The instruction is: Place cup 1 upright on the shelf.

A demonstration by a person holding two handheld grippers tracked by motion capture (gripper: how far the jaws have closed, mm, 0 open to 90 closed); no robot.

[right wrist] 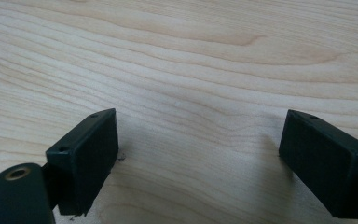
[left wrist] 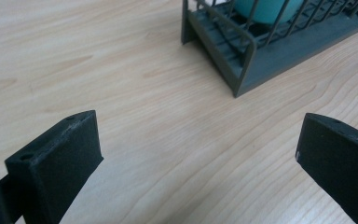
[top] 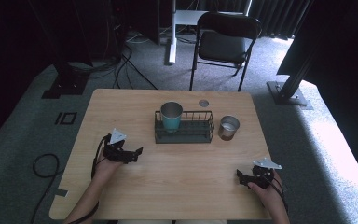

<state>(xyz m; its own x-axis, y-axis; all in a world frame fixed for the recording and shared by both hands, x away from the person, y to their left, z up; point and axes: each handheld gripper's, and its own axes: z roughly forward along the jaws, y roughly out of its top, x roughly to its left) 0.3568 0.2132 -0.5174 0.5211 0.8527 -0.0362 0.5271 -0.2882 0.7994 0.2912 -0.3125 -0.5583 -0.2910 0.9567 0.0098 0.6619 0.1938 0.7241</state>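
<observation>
Pale wood-grain desk (top: 177, 163) carries a dark wire basket (top: 184, 132) at its middle, with a teal metal cup (top: 171, 116) upright in the basket's left end and a steel cup (top: 228, 127) just right of it. The left gripper (top: 137, 153) rests near the basket's front left corner, jaws spread and empty. The right gripper (top: 239, 176) sits well apart at the near right, jaws likewise spread over bare wood.

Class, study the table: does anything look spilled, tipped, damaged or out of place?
Nothing stands out. The teal metal cup stands upright in the dark wire basket, the silver metal cup stands upright beside it, and both tongs, left and right, are open and empty.
</observation>
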